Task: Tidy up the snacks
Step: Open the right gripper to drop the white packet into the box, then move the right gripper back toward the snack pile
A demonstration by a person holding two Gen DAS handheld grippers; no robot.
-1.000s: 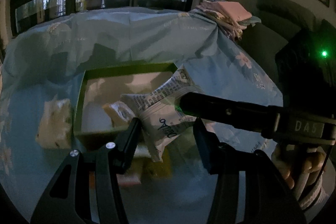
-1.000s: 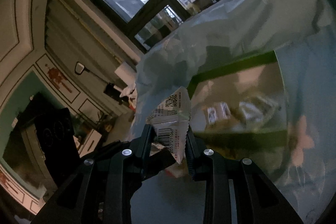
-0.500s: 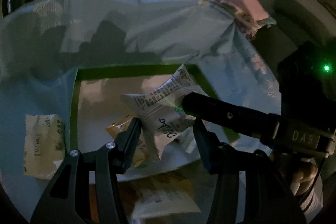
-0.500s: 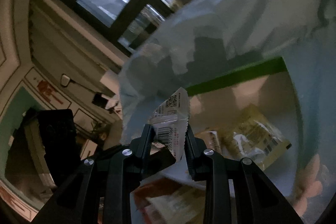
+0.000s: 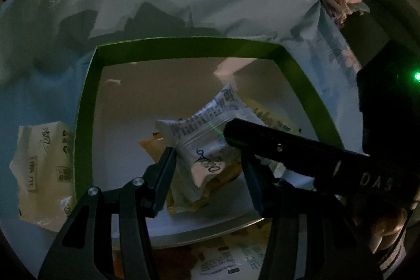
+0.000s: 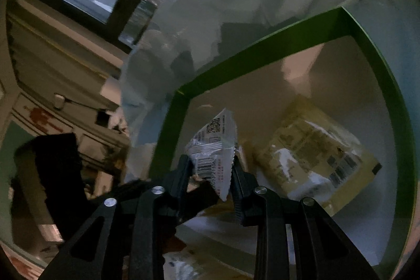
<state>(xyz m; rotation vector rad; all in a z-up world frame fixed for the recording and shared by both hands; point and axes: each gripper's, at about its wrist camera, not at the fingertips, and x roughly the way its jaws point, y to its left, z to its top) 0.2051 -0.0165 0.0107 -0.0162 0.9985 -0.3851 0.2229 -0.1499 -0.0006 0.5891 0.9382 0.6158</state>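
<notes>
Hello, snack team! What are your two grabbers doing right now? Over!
Right gripper shut on white crinkly snack packet, left gripper around it too. Packet above green-rimmed box. Yellow packets already inside, nothing blocking.

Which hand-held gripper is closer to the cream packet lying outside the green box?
Left. The left hand-held gripper is over the box, beside the cream packet; the right hand-held gripper reaches in from the opposite side.
</notes>
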